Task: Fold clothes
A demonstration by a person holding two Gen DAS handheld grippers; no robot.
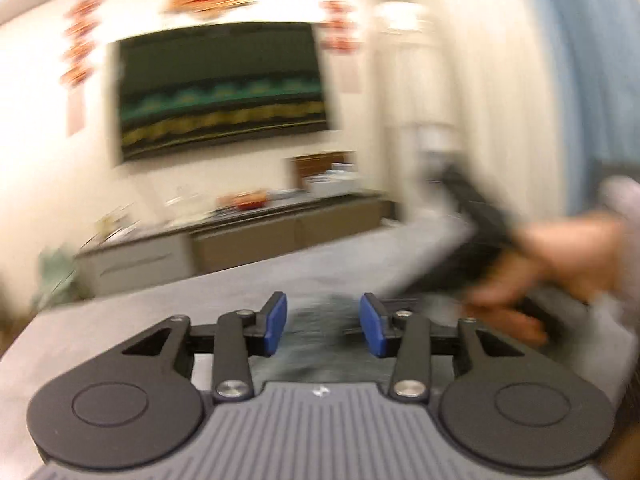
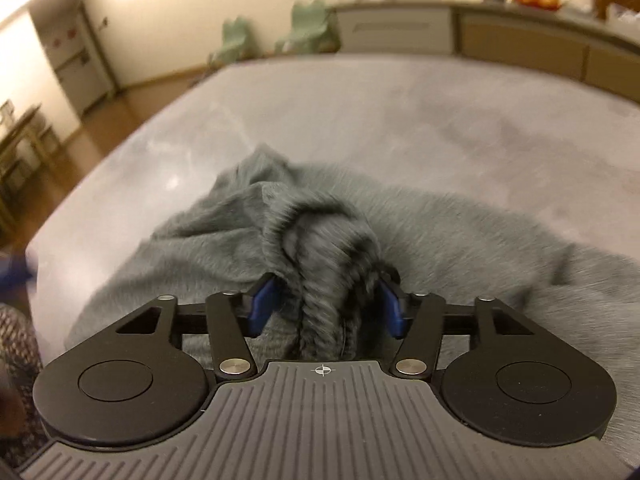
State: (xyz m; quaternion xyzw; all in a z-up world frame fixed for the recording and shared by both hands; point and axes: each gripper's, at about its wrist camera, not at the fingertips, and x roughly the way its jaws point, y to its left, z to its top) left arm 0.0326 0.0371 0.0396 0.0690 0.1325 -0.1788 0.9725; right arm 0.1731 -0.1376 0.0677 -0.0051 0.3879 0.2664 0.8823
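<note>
A grey fuzzy garment (image 2: 224,224) lies crumpled on the grey table (image 2: 360,112). My right gripper (image 2: 326,306) has its blue pads (image 2: 262,300) wide apart with a bunched fold of the garment standing between them; the jaws are not closed on it. My left gripper (image 1: 323,326) is open and empty, held above the table, with a blurred patch of the garment (image 1: 320,348) below its pads. In the left wrist view the other hand (image 1: 560,256) and the right gripper's black body show blurred at the right.
A long sideboard (image 1: 248,236) with a red bowl and clutter stands beyond the table (image 1: 100,332), under a wall-mounted TV (image 1: 220,88). Curtains (image 1: 592,80) hang at the right. Pale green chairs (image 2: 308,28) and wooden floor (image 2: 120,120) lie past the table's far left edge.
</note>
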